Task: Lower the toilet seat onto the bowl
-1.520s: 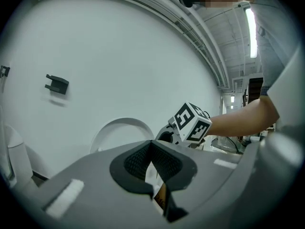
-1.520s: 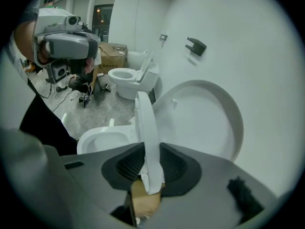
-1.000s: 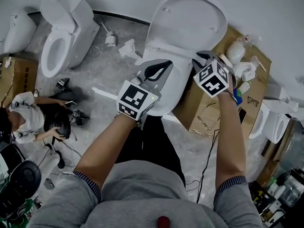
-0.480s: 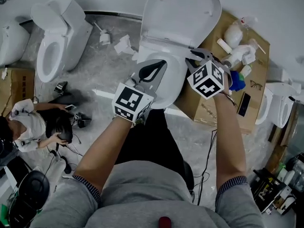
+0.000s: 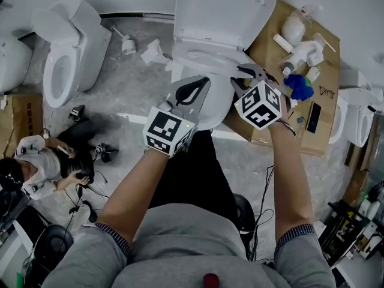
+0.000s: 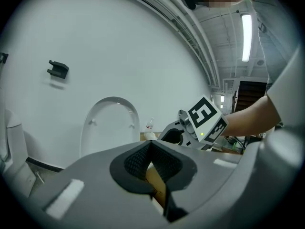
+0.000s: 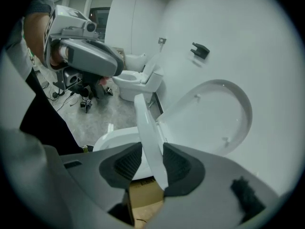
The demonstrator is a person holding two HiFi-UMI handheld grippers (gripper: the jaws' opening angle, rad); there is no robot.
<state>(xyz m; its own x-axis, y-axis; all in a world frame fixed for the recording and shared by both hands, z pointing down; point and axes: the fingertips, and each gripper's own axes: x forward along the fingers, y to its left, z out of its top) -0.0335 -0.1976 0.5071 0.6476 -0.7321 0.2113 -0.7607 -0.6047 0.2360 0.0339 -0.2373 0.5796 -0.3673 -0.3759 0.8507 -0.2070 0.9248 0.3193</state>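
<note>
Right hand-held gripper (image 7: 151,163): straddled the thin front edge of the toilet seat (image 7: 145,123), jaws opening, ribbed dark pads no longer clamping it, probably to let it drop the rest of the way. Stood half-lowered and tilted, between the raised lid (image 7: 214,113) and the bowl (image 7: 114,140). Looked smooth, glossy, white, hard and gently curved. Left hand-held gripper (image 6: 151,149): closed on nothing, hovered nearby, seemingly spare.
</note>
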